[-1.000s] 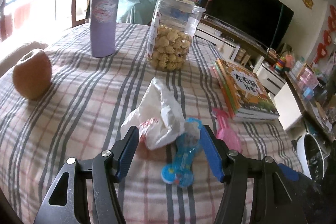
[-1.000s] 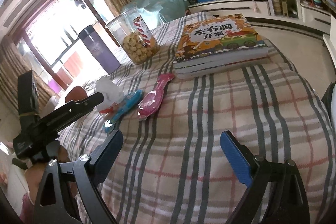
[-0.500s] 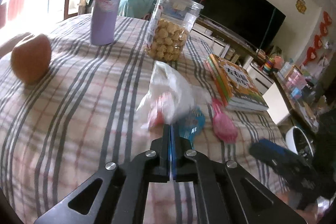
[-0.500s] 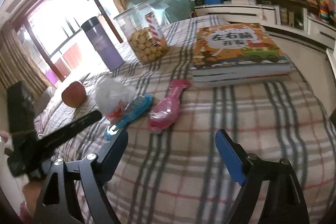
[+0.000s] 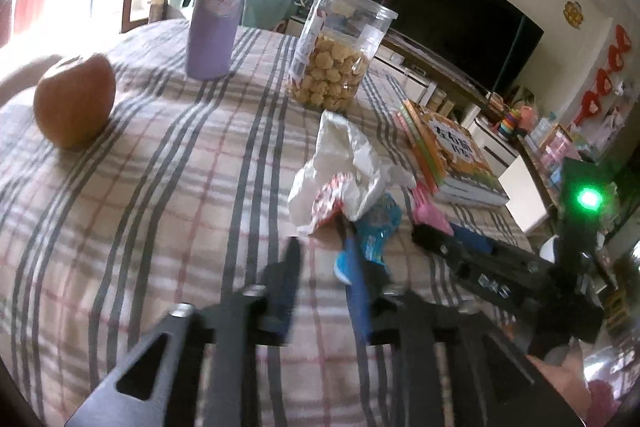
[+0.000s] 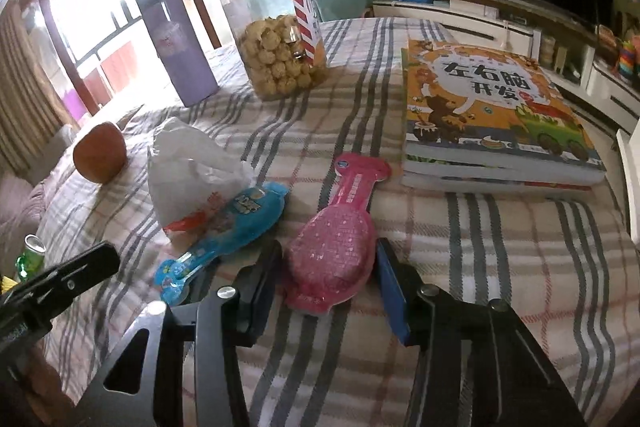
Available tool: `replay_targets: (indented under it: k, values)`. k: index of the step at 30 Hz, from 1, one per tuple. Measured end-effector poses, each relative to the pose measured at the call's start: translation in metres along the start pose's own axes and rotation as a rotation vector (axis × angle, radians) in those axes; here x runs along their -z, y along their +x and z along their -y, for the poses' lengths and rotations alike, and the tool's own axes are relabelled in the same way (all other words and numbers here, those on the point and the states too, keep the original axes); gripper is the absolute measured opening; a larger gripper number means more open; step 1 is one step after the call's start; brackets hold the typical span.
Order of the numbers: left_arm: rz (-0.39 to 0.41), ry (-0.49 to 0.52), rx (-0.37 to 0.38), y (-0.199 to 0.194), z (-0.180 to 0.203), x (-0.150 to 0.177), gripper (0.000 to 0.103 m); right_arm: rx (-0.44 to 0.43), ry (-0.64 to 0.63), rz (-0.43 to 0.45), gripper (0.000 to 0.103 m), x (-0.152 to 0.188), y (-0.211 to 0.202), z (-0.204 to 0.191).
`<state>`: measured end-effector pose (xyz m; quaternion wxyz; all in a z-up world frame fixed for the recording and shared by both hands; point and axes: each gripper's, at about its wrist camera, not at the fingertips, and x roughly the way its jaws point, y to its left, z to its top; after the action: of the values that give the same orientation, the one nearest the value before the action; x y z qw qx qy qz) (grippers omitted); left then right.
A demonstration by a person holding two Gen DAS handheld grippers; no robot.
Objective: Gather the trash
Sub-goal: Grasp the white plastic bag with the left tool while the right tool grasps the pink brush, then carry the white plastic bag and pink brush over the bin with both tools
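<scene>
Books (image 6: 496, 115), two stacked, show 左右脑开发 on the orange top cover. On the plaid cloth (image 6: 500, 267) I count three pieces of trash: one crumpled white bag (image 6: 188, 171), one glossy blue wrapper (image 6: 228, 227) and one dimpled pink wrapper (image 6: 336, 251). My right gripper (image 6: 328, 267) straddles the pink wrapper, jaws parted. My left gripper (image 5: 320, 259) gapes just short of the white bag (image 5: 344, 163).

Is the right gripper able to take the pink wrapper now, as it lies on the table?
Probably yes. The right gripper is open, with one finger on each side of the pink wrapper, and nothing lies between them. The blue wrapper lies just outside.
</scene>
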<state>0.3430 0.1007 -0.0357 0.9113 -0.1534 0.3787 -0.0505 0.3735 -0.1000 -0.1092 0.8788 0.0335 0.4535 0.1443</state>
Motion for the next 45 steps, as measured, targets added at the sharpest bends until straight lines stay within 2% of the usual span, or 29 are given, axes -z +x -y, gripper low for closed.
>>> replay_targets:
  k: [3,7,10,13,15,16,19,26,32,38,45]
  values:
    - [-0.003,0.025,-0.019,0.01,0.006,-0.006,0.047,-0.015,0.003,0.008,0.048,0.005,-0.008,0.003]
    - [-0.012,0.046,-0.012,0.025,0.016,-0.015,0.054,-0.06,0.051,0.023,0.048,0.016,-0.027,0.015]
    - [-0.004,0.07,-0.009,0.033,0.027,-0.022,0.055,-0.07,0.083,0.028,0.048,0.025,-0.038,0.024]
    - [0.017,0.113,-0.032,0.043,0.04,-0.026,0.053,-0.072,0.109,0.03,0.048,0.035,-0.047,0.032]
    - [0.003,0.129,-0.037,0.051,0.044,-0.026,0.036,-0.071,0.118,0.031,0.048,0.038,-0.05,0.035]
    - [-0.012,0.135,-0.034,0.056,0.046,-0.026,0.017,-0.072,0.126,0.032,0.048,0.04,-0.052,0.037]
    - [-0.011,0.149,-0.044,0.057,0.051,-0.024,0.011,-0.077,0.135,0.036,0.048,0.044,-0.058,0.041]
    - [0.022,0.118,-0.017,0.025,0.056,-0.013,0.008,-0.096,0.14,0.054,0.048,0.053,-0.079,0.05]
    - [0.047,0.096,0.052,-0.021,0.076,0.017,0.008,-0.102,0.122,0.065,0.048,0.068,-0.101,0.055]
    - [0.017,0.088,0.101,-0.046,0.095,0.06,0.008,-0.09,0.112,0.064,0.048,0.089,-0.122,0.066]
    - [-0.027,0.062,0.121,-0.055,0.107,0.089,0.008,-0.083,0.132,0.073,0.048,0.11,-0.146,0.084]
